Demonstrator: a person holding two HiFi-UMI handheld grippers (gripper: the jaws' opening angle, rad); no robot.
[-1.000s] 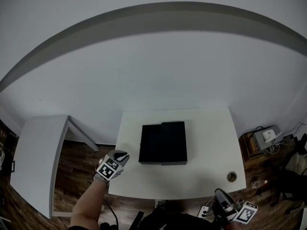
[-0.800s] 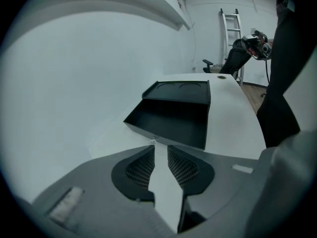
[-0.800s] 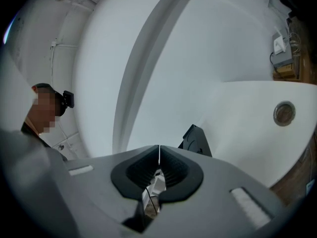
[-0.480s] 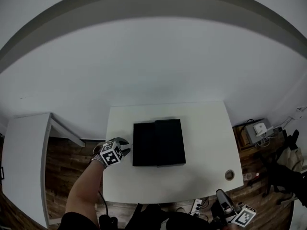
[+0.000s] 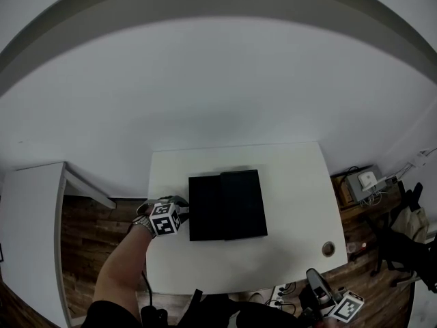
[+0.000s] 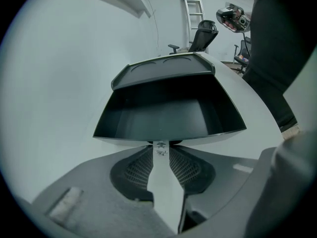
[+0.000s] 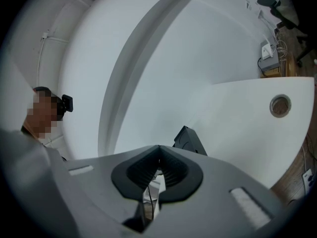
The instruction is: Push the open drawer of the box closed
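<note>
One drawer [image 5: 203,209] stands open on the black box [image 5: 240,203] on the tabletop [image 5: 293,183] — the left hand-held gripper [image 6: 159,146] just before its front, jaws opening over bare tabletop; the right hand-held gripper [image 7: 158,163] (pressed together) hangs off the near edge by a grommet [image 5: 328,249].

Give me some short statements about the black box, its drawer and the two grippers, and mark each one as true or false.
1. The drawer of the black box stands open. True.
2. The left gripper is clamped on the drawer's front wall. False: its jaws are opening with nothing between them, just in front of that wall.
3. The right gripper hovers above the box. False: it is shut and off the near edge of the table.
4. The drawer looks empty inside. True.
5. The table has a round hole near its right front corner. True.
</note>
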